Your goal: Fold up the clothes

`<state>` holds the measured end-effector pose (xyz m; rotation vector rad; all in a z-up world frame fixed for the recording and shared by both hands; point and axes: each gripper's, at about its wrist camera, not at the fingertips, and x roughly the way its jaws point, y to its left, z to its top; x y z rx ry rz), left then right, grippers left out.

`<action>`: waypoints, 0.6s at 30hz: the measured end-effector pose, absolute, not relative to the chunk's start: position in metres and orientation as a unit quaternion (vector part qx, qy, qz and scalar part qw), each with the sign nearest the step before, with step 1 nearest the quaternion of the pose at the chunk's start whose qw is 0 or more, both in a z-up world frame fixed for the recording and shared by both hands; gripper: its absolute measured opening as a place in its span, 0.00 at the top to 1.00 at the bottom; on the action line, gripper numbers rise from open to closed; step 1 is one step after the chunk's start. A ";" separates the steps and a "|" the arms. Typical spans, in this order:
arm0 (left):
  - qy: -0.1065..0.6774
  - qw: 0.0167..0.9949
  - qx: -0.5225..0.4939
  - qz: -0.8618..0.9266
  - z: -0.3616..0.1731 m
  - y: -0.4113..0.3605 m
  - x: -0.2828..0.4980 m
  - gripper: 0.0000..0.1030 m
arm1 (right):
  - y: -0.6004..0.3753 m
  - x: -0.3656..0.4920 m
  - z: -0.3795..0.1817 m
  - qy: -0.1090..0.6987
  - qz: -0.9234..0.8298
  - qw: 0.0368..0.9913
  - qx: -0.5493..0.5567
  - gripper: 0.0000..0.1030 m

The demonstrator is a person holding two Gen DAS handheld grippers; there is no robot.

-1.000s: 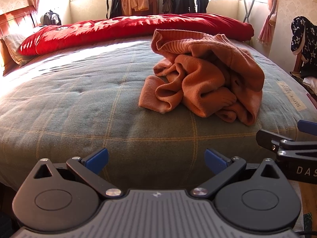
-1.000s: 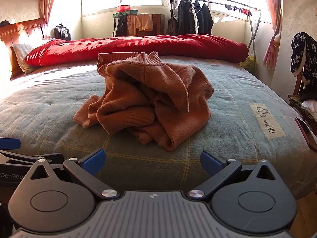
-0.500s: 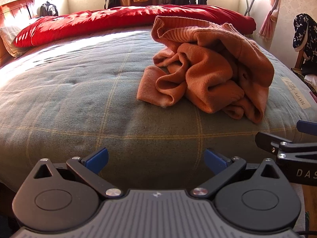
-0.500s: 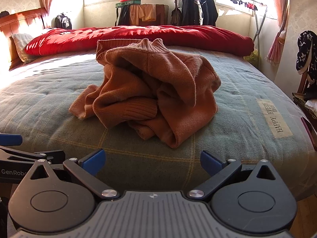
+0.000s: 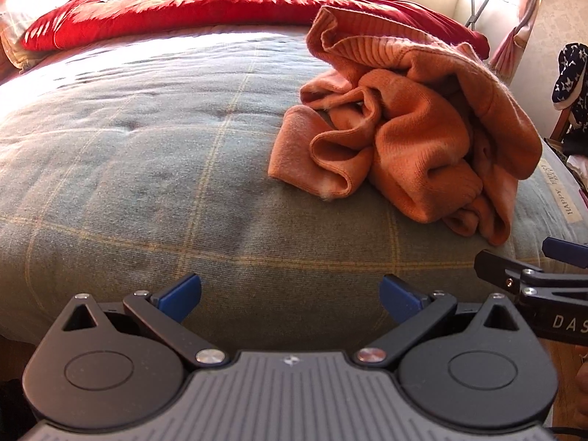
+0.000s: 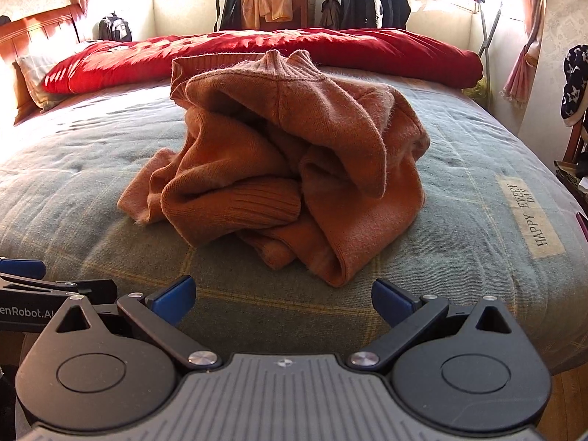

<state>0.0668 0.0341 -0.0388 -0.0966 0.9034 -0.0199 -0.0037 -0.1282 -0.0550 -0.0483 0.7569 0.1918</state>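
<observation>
One orange knit sweater lies in a crumpled heap on the grey-green checked bedspread, right of centre in the left wrist view, with one red duvet bunched along the far side of the bed. Compared with a second ago, the sweater sits larger and higher in this view and the window above the duvet has dropped out of sight. The left gripper hangs over the near edge of the bed, its two blue fingertips spread wide, holding and touching nothing. One finger of the right gripper pokes in at the right edge.

In the right wrist view the single sweater fills the middle, closer than before, its ribbed cuff facing the camera. One label reading "HAPPY EVERY DAY" lies to its right. The right gripper is likewise fully spread and empty, short of the sweater. The left gripper shows at the left edge.
</observation>
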 end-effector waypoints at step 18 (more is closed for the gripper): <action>0.450 0.892 0.013 0.039 -0.050 0.031 0.099 0.00 | -0.132 0.033 -0.064 0.392 0.096 0.915 0.003 0.00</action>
